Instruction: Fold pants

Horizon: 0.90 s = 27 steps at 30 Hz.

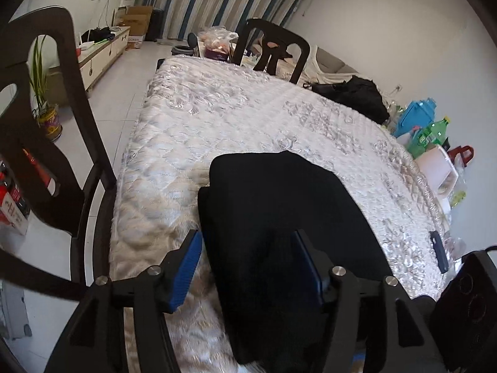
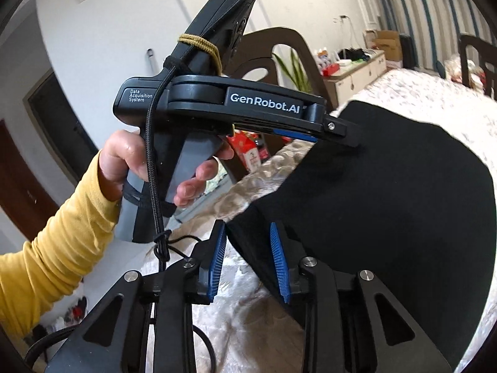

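Black pants lie folded into a compact stack on the quilted white table cover, near its front edge. My left gripper stands wide open over the stack's near left part. One blue pad sits just off the pants' left edge and the other above the cloth. In the right wrist view the pants fill the right side. My right gripper is open, with the stack's near corner between its pads and a gap showing. A hand in a yellow sleeve holds the left gripper, its tip over the pants' far edge.
Dark wooden chairs stand at the table's left and far end. A black bag, green bottles and a dark phone line the right edge. A potted plant stands on the floor at the left.
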Each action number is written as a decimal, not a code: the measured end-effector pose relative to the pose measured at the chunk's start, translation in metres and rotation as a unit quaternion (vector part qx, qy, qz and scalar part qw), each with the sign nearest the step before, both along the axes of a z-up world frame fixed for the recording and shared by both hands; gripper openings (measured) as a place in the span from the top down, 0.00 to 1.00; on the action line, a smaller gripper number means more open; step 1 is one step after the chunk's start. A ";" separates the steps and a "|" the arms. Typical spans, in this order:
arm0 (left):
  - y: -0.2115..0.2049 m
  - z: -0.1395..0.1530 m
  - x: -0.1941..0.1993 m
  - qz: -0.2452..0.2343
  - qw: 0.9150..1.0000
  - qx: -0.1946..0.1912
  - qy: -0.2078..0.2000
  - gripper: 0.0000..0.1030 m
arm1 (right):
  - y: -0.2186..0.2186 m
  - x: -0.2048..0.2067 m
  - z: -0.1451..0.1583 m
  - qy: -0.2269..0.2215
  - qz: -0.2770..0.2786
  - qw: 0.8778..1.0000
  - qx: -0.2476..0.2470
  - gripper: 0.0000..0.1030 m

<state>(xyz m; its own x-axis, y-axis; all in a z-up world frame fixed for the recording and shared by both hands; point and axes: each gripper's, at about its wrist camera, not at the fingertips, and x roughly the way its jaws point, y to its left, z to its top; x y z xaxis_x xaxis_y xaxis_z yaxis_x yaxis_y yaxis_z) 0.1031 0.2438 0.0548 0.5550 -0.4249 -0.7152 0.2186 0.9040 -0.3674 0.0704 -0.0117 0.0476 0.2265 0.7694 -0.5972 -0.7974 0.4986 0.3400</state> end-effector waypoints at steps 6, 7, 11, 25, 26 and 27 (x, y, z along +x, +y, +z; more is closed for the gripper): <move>-0.009 0.014 -0.021 0.015 0.999 0.020 -0.022 0.39 | -0.029 0.004 0.020 -0.043 -0.033 0.998 0.008 0.71; -0.011 0.016 -0.025 0.018 0.999 0.016 -0.025 0.39 | -0.034 0.009 0.023 -0.054 -0.049 0.997 0.003 0.71; -0.028 0.014 -0.038 0.029 0.998 0.045 -0.033 0.39 | -0.058 0.018 0.023 -0.083 -0.113 0.989 -0.041 0.71; -0.057 -0.017 -0.060 0.076 0.983 0.165 -0.027 0.36 | -0.066 0.023 -0.012 -0.098 -0.168 0.966 -0.169 0.68; -0.056 -0.018 -0.061 0.079 0.982 0.168 -0.028 0.35 | -0.067 0.024 -0.013 -0.095 -0.168 0.966 -0.169 0.67; -0.056 -0.017 -0.062 0.081 0.982 0.167 -0.029 0.35 | -0.069 0.023 -0.013 -0.092 -0.169 0.967 -0.167 0.67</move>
